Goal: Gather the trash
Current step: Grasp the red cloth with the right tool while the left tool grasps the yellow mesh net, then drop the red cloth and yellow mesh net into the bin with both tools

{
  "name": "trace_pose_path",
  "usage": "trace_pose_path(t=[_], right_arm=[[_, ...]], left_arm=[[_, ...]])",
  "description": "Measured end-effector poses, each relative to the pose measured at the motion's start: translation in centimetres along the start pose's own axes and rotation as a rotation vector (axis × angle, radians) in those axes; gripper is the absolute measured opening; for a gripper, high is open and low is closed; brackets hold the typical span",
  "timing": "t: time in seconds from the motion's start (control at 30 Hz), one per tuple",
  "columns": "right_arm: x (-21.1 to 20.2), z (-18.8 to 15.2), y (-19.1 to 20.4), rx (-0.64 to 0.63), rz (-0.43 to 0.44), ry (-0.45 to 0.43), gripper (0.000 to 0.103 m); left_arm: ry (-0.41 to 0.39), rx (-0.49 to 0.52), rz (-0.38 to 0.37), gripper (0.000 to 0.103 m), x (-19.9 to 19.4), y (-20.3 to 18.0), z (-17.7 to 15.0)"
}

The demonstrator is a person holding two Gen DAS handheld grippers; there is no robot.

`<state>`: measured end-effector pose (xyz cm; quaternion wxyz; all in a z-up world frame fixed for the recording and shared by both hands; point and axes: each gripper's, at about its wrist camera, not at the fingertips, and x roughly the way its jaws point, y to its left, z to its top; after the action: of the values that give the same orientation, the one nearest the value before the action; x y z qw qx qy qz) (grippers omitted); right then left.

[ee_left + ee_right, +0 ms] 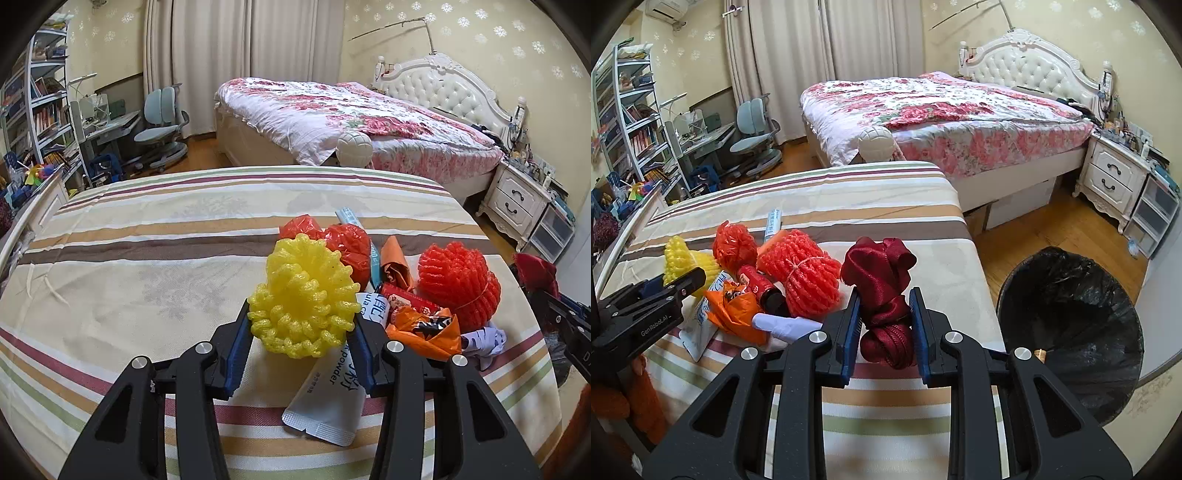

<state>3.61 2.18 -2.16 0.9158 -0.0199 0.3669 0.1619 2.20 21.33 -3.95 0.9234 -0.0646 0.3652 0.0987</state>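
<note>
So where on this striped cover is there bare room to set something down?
Bare: the striped cover left of the yellow foam net, and the far strip toward the bed. Crowded: the right side around the orange foam net and wrappers.

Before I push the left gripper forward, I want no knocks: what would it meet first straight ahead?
The left gripper already clamps the yellow foam net. Straight beyond it sits the red mesh bag, likely first contact, though depth is unclear.

Crowded on the right half of the striped table: orange foam net, orange wrappers, white sachet, packed touching. Left half bare, open for passage. Beyond the right edge, open floor, then the black-lined bin, mouth unobstructed. Both grippers flanked the pile closely.
</note>
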Motion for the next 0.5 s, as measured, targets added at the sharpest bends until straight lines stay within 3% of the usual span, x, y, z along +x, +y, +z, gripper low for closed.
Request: trace_pose_path(t=[0.33, 0.5], right_arm=[[-0.9, -0.1, -0.8, 0.020, -0.004, -0.018, 0.025], [-2.3, 0.0, -2.0, 0.041, -0.027, -0.048, 0.025]], left_arm=[[-0.069, -0.017, -0.002, 0.041, -3.5, 0.7, 0.2], [-0.134, -0.011, -0.038, 0.041, -6.1, -0.7, 0.8]])
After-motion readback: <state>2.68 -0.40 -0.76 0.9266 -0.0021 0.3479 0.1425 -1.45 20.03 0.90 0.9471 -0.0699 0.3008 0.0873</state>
